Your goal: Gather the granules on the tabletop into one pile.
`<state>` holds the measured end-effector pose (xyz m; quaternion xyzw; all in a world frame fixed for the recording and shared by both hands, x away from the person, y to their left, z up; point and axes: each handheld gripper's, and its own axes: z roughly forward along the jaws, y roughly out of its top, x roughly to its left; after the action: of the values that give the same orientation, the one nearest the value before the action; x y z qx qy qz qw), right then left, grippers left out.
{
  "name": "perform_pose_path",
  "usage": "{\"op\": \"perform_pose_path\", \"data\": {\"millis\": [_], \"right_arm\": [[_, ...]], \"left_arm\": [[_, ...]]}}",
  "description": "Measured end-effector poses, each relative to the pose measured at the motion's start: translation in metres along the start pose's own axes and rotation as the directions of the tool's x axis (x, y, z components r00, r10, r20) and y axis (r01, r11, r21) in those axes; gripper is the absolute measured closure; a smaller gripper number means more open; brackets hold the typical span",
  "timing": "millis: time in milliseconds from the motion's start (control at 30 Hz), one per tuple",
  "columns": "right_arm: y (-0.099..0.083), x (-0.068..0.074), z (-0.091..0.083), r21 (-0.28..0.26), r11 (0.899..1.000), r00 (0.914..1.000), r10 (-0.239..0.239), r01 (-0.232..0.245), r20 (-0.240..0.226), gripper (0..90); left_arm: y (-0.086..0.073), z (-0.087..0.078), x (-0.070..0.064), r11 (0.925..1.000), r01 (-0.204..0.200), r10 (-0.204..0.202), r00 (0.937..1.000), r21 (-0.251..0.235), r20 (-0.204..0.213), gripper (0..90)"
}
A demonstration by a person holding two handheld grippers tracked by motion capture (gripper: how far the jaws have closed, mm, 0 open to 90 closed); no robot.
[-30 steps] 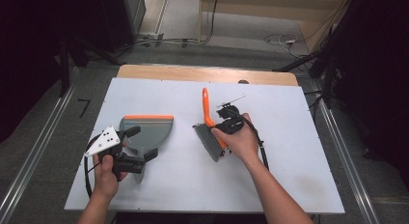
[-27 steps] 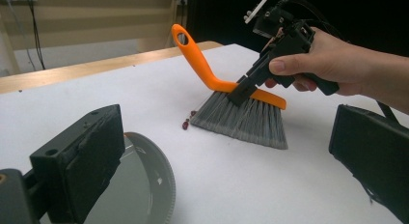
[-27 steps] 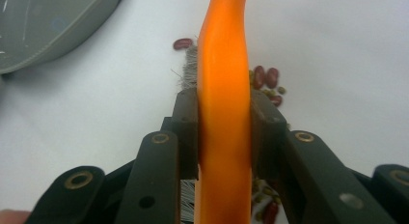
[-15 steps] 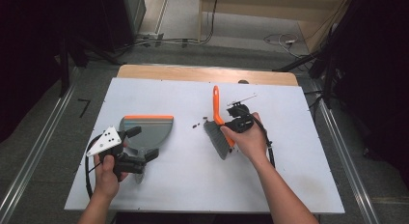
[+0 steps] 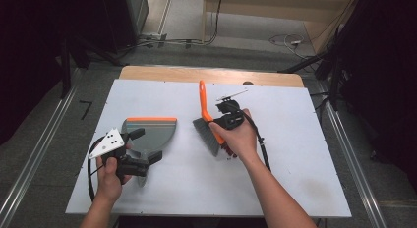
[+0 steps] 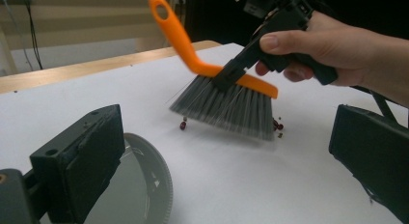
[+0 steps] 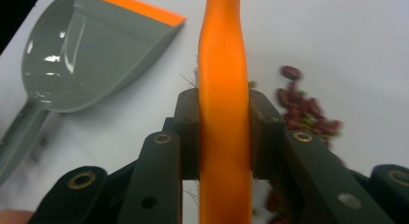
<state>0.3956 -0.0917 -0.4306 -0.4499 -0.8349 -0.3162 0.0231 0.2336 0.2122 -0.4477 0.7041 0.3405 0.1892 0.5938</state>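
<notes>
A hand brush point(image 5: 207, 132) with an orange handle and grey bristles is held tilted over the white table point(image 5: 300, 164). My right gripper point(image 5: 217, 122) is shut on its handle point(image 7: 224, 64). A small heap of red beans point(image 7: 304, 110) lies beside and under the bristles point(image 6: 231, 105). A grey dustpan point(image 5: 150, 132) with an orange lip lies flat to the left, its mouth facing the brush. My left gripper point(image 5: 143, 145) stands open over the dustpan's rear point(image 6: 144, 185), jaws wide apart, aimed at the brush.
The table's wooden far edge point(image 5: 211, 74) runs behind the brush. Metal rails point(image 5: 44, 149) flank the table on the floor. A black cable point(image 5: 91, 181) loops by the person's left hand.
The brush and my right gripper swung right, then came back left toward the dustpan. My left gripper and the dustpan have barely moved.
</notes>
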Motion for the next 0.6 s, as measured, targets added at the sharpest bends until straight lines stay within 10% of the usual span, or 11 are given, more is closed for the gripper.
{"op": "perform_pose_path", "data": {"millis": [233, 600], "right_arm": [[0.008, 0.003, 0.031, 0.045, 0.998, 0.9986, 0.047, -0.046, -0.025, 69.0], [-0.002, -0.030, 0.016, 0.012, 0.994, 0.9929, 0.109, -0.110, 0.048, 68.4]], "left_arm": [[0.000, -0.003, 0.003, 1.0000, 0.005, -0.005, 1.0000, -0.006, -0.005, 0.0], [-0.001, -0.001, 0.001, 1.0000, 0.003, -0.003, 1.0000, 0.001, -0.002, 0.0]]}}
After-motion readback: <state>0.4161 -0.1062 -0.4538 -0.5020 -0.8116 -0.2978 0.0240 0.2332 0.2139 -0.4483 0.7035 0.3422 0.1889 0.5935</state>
